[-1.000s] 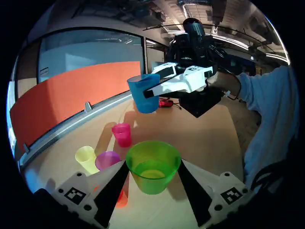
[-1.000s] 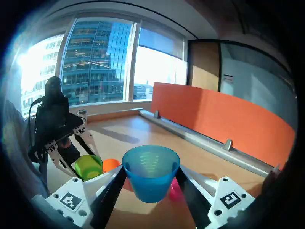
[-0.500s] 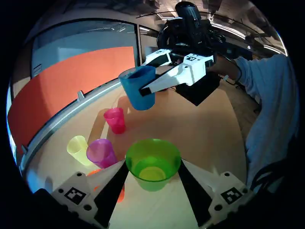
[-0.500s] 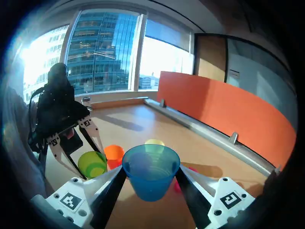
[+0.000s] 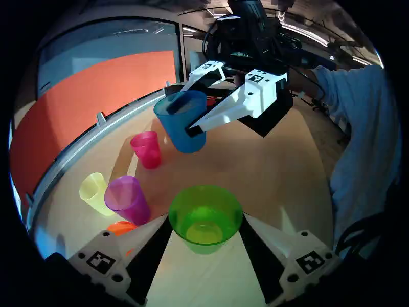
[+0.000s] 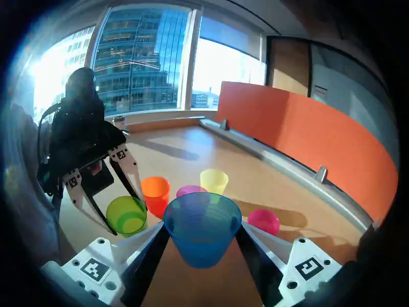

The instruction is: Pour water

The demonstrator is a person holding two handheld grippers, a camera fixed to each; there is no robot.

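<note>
1. Four small cups were seen standing on the table (image 5: 266, 169), left of the green cup (image 5: 205, 220): a pink cup (image 5: 147, 149) farthest, then a purple cup (image 5: 127, 198) just beside a yellow cup (image 5: 93, 187), and nearest an orange cup (image 5: 121, 228), partly hidden behind a finger of the left gripper (image 5: 204, 227).
2. The green cup was gripped upright between both fingers of the left gripper, nearest in the left gripper view. Whether water lay in it could not be told.
3. The blue cup (image 5: 181, 121) was clamped between both fingers of the right gripper (image 6: 202, 233). It was held raised above the table, beyond the green cup and near the pink cup, and tilted with its mouth turned to the left.
4. The right gripper was reached in from the right by an arm in a light blue sleeve (image 5: 358, 123).
5. The table was of pale wood. An orange panel (image 5: 87, 92) above a metal rail (image 5: 76, 153) was seen along its left edge, and tall windows (image 6: 148, 56) with high-rise buildings outside were shown in the right gripper view.
</note>
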